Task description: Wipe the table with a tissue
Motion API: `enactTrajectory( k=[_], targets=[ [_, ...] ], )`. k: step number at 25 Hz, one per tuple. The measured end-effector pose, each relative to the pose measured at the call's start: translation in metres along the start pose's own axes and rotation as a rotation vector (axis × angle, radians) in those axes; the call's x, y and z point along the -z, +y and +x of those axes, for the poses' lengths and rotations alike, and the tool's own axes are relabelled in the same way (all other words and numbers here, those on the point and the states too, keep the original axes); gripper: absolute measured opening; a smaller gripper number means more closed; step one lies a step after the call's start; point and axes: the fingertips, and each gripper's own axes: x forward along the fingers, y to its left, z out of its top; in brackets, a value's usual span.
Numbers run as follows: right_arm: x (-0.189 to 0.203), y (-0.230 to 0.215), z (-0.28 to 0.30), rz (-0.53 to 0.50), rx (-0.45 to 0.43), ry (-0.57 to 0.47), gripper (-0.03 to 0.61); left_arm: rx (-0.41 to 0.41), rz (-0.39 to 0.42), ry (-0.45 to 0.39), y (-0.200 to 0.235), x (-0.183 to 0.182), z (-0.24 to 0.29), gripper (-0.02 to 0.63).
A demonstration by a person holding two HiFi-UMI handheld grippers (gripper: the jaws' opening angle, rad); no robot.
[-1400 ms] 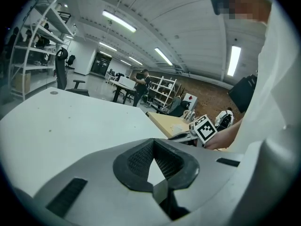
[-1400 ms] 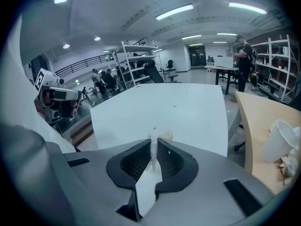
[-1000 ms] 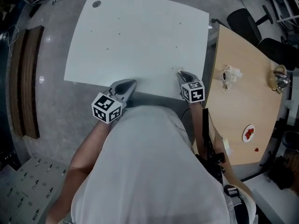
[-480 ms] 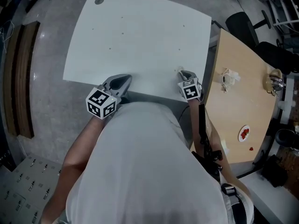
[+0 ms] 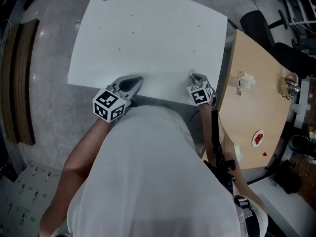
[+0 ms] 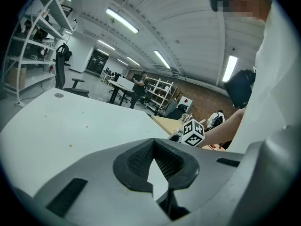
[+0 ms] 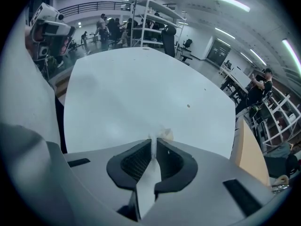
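On the near edge of the surface (image 5: 148, 38): left claw (image 5: 134, 83) left of centre, right claw (image 5: 193, 76) near the right corner, well apart, with tissue (image 7: 161, 133) between the right claw's jaws. Right of the surface, just beside it: second table (image 5: 261, 112), carrying crumpled wad (image 5: 243, 80) farther back and small round item (image 5: 258, 138) nearer. Behind second table: chair (image 5: 257, 23); left of the surface, on the floor: long board (image 5: 17, 83).

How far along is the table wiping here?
Done: the tissue is pinched in the right gripper, whose jaws have just been closing. In hand: it is at the near edge of the table. Remaining: the wipe itself; specks dot the top.
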Motion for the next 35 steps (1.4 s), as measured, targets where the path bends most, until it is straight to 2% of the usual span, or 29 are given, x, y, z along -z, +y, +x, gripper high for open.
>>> enactTrajectory(
  k=[11, 14, 17, 21, 27, 31, 35],
  targets=[
    [-0.028, 0.051, 0.000, -0.006, -0.028, -0.036, 0.043, 0.065, 0.021, 0.023, 0.018, -0.006, -0.011, 0.006],
    [-0.039, 0.071, -0.001, 0.051, -0.113, -0.090, 0.043, 0.092, 0.030, 0.034, 0.020, -0.006, -0.014, 0.006],
    [-0.056, 0.085, -0.009, 0.173, -0.168, -0.208, 0.043, 0.119, 0.041, 0.041, 0.023, -0.008, -0.018, 0.006],
    [-0.063, 0.075, -0.028, 0.350, -0.118, -0.304, 0.043, 0.150, 0.057, 0.050, 0.030, -0.009, -0.024, 0.006],
    [-0.030, 0.036, -0.051, 0.579, 0.013, -0.338, 0.043, 0.183, 0.064, 0.054, 0.036, -0.007, -0.024, 0.006],
    [-0.006, 0.024, -0.057, 0.657, 0.058, -0.318, 0.043, 0.196, 0.062, 0.056, 0.035, -0.008, -0.018, 0.006],
    [0.000, 0.017, -0.056, 0.671, 0.062, -0.323, 0.043, 0.200, 0.073, 0.071, 0.031, -0.009, -0.008, 0.006]
  ],
)
